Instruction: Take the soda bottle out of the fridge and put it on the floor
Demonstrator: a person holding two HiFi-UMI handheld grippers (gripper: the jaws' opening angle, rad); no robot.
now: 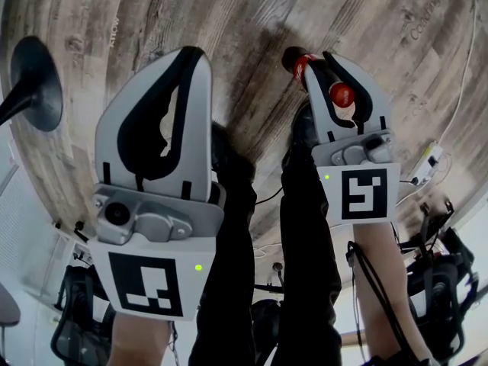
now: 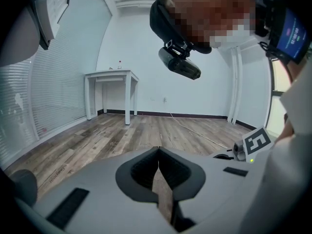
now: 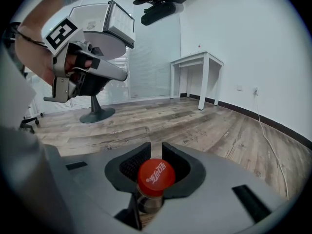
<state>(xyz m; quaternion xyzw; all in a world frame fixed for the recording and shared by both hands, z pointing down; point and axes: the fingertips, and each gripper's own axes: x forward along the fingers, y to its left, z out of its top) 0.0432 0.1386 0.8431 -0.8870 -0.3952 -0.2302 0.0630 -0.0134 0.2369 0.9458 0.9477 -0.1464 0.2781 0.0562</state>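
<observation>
My right gripper [image 3: 156, 149] pinches the soda bottle [image 3: 155, 177] under its round red cap; my left gripper [image 2: 158, 152] is pressed together, empty, above the grainy plank floor [image 1: 252, 14].

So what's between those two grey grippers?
In the head view, the person's black-trousered legs stand between the left gripper and right gripper, over the wood-plank floor.

The right gripper [image 1: 329, 65] grips a bottle [image 1: 341, 94] just below its red cap, above the wood floor [image 1: 229, 21]. The left gripper [image 1: 191, 53] is empty, its tips together. Dark-trousered legs [image 1: 305, 227] stand between them, with a chair base [image 1: 34, 82] far left.
</observation>
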